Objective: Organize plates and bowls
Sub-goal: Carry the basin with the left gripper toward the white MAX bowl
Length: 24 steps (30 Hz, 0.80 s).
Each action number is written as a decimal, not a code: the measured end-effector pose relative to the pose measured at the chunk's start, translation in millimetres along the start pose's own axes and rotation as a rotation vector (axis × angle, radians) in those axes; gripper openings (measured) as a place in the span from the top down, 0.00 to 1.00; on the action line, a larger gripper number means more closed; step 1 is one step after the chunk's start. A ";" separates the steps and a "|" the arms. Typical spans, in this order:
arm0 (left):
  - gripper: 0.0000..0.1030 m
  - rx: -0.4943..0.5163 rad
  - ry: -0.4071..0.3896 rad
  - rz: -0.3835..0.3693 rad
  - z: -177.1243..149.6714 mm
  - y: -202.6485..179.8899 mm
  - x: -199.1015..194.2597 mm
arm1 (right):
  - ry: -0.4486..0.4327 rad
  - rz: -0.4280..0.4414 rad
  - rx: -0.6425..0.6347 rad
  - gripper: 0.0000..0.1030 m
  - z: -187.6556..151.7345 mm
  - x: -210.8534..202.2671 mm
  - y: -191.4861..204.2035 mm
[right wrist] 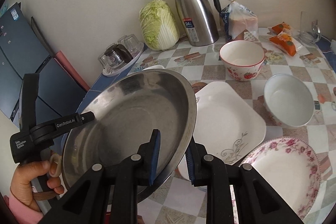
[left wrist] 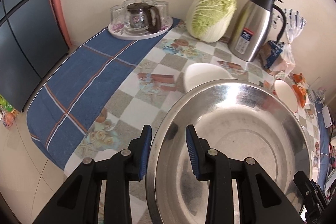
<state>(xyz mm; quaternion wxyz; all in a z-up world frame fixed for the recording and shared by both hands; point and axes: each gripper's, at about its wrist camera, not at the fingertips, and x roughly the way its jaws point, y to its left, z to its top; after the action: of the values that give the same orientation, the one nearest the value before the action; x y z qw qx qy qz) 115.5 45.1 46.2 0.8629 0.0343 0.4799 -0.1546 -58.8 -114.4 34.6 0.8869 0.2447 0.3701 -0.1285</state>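
Right wrist view: both the right gripper (right wrist: 172, 155) and the left gripper (left wrist: 168, 149) are narrowly clamped on opposite rims of the steel basin (right wrist: 134, 119), carrying it; next comes a level set-down.

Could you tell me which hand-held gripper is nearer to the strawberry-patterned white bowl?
Right. The right hand-held gripper clamps the round steel basin's rim on the side facing the strawberry-patterned white bowl; the left hand-held gripper grips the opposite rim, farther away.

soft daylight, steel glare, fisheye-warped dark edges
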 end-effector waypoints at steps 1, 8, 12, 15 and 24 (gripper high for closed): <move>0.66 0.005 -0.002 -0.008 1.3 -6.0 -0.6 | -0.010 -0.001 0.012 0.76 1.9 -4.4 -5.7; 0.66 0.063 -0.015 -0.056 1.6 -47.5 -0.5 | -0.083 -0.027 0.048 0.76 13.6 -31.6 -37.3; 0.66 0.077 -0.004 -0.091 -0.8 -65.0 4.0 | -0.118 -0.068 0.037 0.76 17.6 -43.8 -48.4; 0.66 0.068 -0.001 -0.111 -0.6 -74.6 6.6 | -0.130 -0.090 0.046 0.76 18.2 -48.4 -58.4; 0.66 0.035 0.032 -0.161 -11.4 -90.3 25.2 | -0.091 -0.116 0.114 0.76 16.3 -38.4 -89.0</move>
<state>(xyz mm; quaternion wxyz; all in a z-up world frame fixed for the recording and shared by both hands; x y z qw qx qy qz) 91.5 -44.2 27.0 0.8391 0.0134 0.4921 -0.2313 -112.1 -196.6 42.0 0.8785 0.2669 0.3351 -0.2114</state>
